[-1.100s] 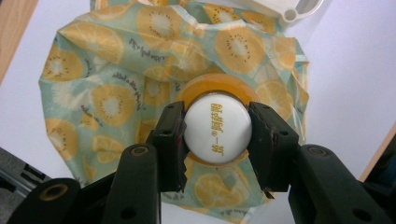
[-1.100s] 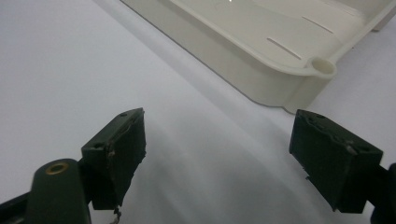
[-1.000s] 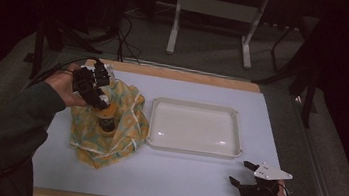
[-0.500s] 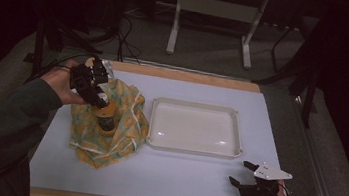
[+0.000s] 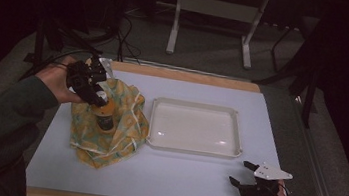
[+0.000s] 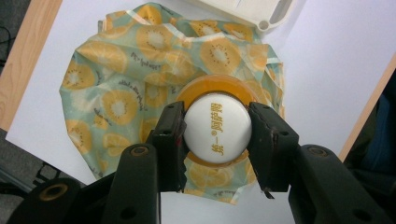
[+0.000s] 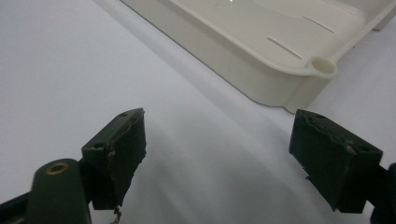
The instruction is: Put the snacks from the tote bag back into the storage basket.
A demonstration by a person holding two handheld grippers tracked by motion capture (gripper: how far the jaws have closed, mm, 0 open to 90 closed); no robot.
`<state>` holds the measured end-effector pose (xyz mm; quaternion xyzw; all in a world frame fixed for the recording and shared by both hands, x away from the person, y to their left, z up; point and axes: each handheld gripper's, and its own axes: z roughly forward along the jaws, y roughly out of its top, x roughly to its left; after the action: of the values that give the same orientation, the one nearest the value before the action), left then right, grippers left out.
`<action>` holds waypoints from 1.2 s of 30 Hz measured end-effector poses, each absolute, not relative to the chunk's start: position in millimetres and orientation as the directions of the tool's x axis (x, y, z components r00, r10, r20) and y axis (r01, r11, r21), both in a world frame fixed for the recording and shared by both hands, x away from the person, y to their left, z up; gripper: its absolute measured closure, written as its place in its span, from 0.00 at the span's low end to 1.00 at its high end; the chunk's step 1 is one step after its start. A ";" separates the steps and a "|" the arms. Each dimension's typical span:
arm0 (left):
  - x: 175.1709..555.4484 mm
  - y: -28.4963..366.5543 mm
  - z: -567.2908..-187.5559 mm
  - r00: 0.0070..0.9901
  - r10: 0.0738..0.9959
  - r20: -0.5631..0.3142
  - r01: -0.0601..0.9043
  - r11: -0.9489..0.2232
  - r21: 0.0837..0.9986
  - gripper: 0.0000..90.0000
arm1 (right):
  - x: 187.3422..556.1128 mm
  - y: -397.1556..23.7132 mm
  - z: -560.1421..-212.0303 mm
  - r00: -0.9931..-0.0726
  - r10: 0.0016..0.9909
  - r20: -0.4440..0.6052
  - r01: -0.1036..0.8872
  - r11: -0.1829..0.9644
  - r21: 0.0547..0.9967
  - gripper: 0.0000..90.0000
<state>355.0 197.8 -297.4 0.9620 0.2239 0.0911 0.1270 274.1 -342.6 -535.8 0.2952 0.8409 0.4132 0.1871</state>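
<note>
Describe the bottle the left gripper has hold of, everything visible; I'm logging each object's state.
The bottle is small with an amber-orange body and a round, smooth white cap printed with gold characters. It stands roughly upright on a crumpled cloth patterned with yellow citrus slices on pale green, left of the white tray. The left gripper has its two black jaws closed against opposite sides of the cap. Its lower body is mostly hidden, so any label or contents cannot be told.
</note>
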 end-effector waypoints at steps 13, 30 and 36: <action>350.0 189.5 -284.4 0.895 0.426 0.130 0.370 -0.873 0.318 0.66 | 274.6 -343.6 -535.6 -0.759 0.648 -0.060 0.344 0.478 0.809 0.20; 354.7 164.7 -281.2 0.913 0.385 0.137 0.328 -0.891 0.314 0.65 | 274.5 -344.4 -535.4 -0.757 0.651 -0.056 0.345 0.471 0.812 0.20; 357.8 148.7 -282.0 0.922 0.361 0.139 0.305 -0.900 0.312 0.65 | 274.6 -344.6 -535.4 -0.757 0.651 -0.054 0.345 0.469 0.813 0.20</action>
<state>357.8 148.7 -282.0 0.9698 0.1718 0.0971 0.1436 274.6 -344.6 -535.4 0.2973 0.8375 0.4211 0.1815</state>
